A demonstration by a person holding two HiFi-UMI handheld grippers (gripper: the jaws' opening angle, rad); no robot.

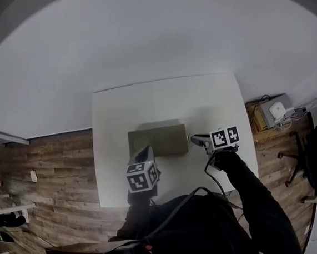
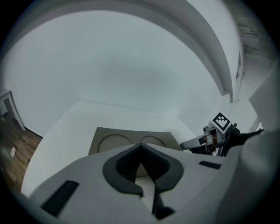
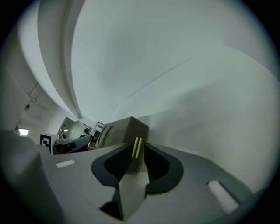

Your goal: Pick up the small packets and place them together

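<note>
Left gripper [image 2: 140, 148], lower centre: closed, empty. Right gripper [image 3: 134, 154]: jaws partly apart, small gold packet [image 3: 136, 147] standing between them, apparently unclamped, beside the brown box [image 3: 124, 128] corner. Recommend withdrawing straight back so neither pad drags it.

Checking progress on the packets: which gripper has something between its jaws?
The right gripper, beside the cardboard box: a thin yellow packet stands between its parted jaws. On the left gripper the jaws meet, empty.
</note>
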